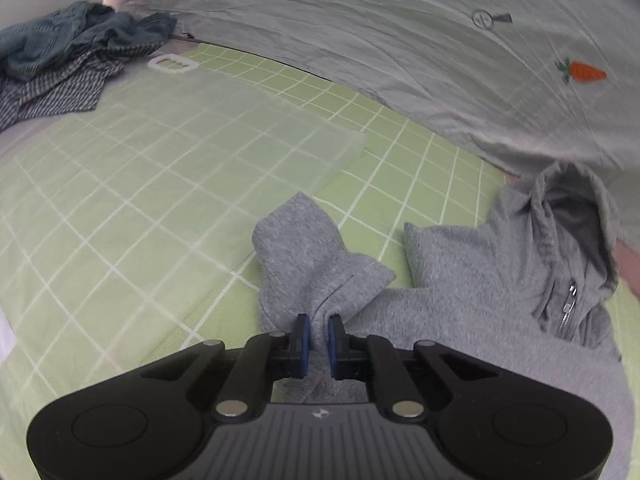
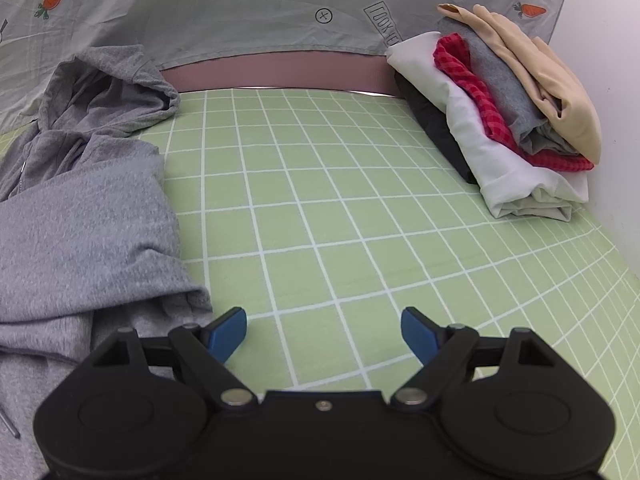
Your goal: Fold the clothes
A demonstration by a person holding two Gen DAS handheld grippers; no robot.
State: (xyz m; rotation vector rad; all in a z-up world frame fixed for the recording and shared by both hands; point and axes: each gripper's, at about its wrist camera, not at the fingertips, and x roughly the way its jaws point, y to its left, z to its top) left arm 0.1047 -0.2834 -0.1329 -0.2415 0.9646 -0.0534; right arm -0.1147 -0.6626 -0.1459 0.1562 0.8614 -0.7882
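A grey zip hoodie (image 1: 480, 280) lies on the green checked sheet (image 1: 160, 200), hood toward the back. My left gripper (image 1: 319, 330) is shut on the hoodie's sleeve (image 1: 312, 264), whose cuff end flops forward over the sheet. In the right wrist view the hoodie (image 2: 80, 220) lies at the left. My right gripper (image 2: 324, 330) is open and empty just above the bare sheet (image 2: 320, 200), right of the hoodie's edge.
A stack of folded clothes (image 2: 512, 120) sits at the back right by the wall. A heap of unfolded denim and checked garments (image 1: 68, 64) lies at the back left. A translucent folding board (image 1: 180, 152) lies on the sheet. A grey carrot-print cloth (image 1: 400, 40) hangs behind.
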